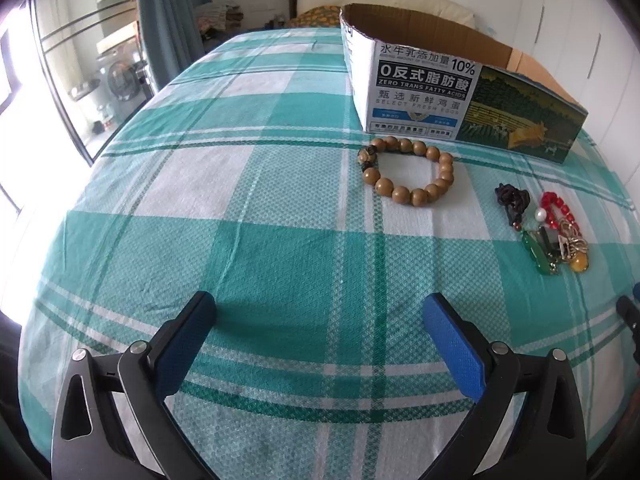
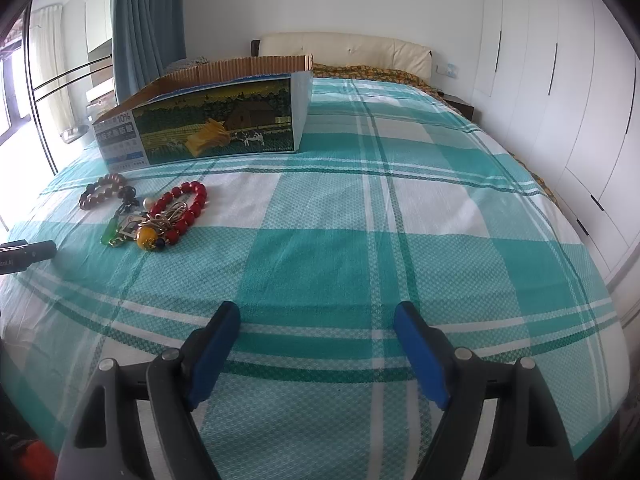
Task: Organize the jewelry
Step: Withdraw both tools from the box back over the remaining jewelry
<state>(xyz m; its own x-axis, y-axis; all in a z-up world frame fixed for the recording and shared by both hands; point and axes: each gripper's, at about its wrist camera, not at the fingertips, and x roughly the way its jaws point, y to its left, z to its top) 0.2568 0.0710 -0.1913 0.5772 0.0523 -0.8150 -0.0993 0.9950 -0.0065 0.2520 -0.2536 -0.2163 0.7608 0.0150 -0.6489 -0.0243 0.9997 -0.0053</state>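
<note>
Left wrist view: your left gripper (image 1: 320,312) and right gripper (image 2: 316,322) both gape wide, empty. Wooden bracelet (image 1: 408,172) lies just before the box (image 1: 420,92). Tangled pile (image 2: 160,220) (cords, chains interlocked) may drag neighbours when you lift.

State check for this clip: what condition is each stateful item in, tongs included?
Left tongs: open, empty, above the bedspread.
Right tongs: open, empty.
Cardboard box: open-topped, upright on the bed; contents not visible.
Wooden bead bracelet: flat on the bedspread, outside the box.
Red bead bracelet: in the tangled jewelry pile, outside the box.
</note>
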